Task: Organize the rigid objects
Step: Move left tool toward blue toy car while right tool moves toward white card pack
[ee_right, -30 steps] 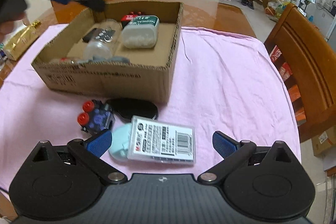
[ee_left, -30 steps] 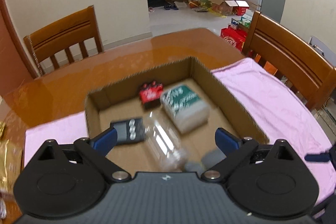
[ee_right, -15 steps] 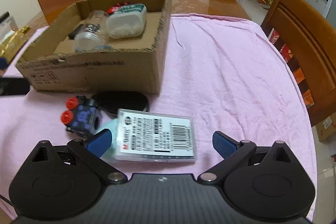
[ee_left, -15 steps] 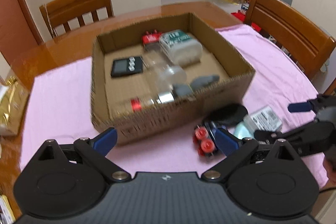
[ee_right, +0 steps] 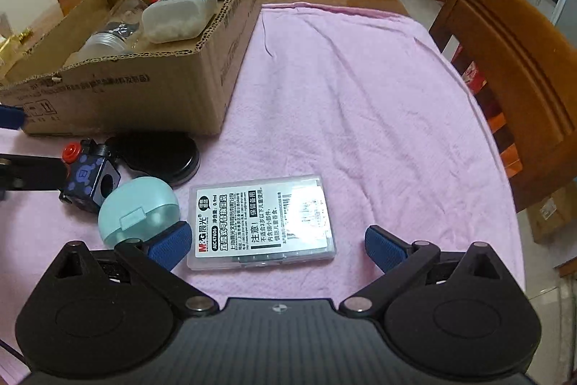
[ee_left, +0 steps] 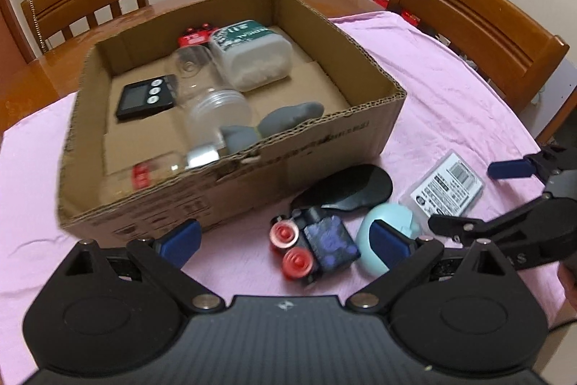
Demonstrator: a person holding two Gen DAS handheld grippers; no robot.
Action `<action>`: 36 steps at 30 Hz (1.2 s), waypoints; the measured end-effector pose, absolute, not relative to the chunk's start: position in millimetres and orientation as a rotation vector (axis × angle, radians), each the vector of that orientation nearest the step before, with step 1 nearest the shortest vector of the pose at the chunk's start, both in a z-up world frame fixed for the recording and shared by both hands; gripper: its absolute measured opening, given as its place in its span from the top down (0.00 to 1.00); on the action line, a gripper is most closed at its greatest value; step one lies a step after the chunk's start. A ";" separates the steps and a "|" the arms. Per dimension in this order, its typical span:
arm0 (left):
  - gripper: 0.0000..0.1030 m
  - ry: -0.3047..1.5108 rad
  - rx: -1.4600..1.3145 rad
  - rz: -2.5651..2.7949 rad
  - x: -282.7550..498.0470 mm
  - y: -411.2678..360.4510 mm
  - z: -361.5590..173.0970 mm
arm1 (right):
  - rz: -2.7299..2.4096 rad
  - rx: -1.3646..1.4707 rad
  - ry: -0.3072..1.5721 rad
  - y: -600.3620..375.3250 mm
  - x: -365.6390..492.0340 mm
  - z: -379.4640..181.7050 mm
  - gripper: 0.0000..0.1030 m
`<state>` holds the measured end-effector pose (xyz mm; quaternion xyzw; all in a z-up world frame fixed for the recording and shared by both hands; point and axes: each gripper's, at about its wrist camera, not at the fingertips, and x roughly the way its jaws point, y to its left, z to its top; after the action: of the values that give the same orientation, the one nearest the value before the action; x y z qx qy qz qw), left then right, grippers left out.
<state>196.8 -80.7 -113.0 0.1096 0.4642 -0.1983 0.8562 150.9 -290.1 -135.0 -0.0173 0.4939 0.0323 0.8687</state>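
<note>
Cardboard box [ee_left: 324, 147] sits ahead of my left claw [ee_left: 285, 239], holding a clear jar [ee_left: 212, 103], a white tub with green lid [ee_left: 252, 55], a black timer [ee_left: 146, 96], a grey piece [ee_left: 285, 119] and a red item [ee_left: 193, 36]. Loose on the pink cloth [ee_right: 360, 96] covering the bench: a dark toy block with red knobs [ee_left: 313, 246] lies between my left claw's spread fingers, not gripped; a mint round case [ee_right: 139, 210] touches my right claw's left fingertip; a clear labelled case [ee_right: 261, 222] lies between my right claw's [ee_right: 277, 244] wide-open fingers, untouched; a black oval lid [ee_right: 158, 157] rests just beyond, against the box. Wooden chairs [ee_right: 515, 67] stand around.
</note>
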 end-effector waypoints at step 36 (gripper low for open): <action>0.09 1.001 0.280 -0.392 202.0 -69.2 -150.8 | 0.094 0.006 0.993 -294.9 141.6 -138.8 0.00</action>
<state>202.0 -69.2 -150.8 0.1331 0.4751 -0.1863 0.8497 141.6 -294.9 -138.8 0.0030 0.4762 0.0453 0.8782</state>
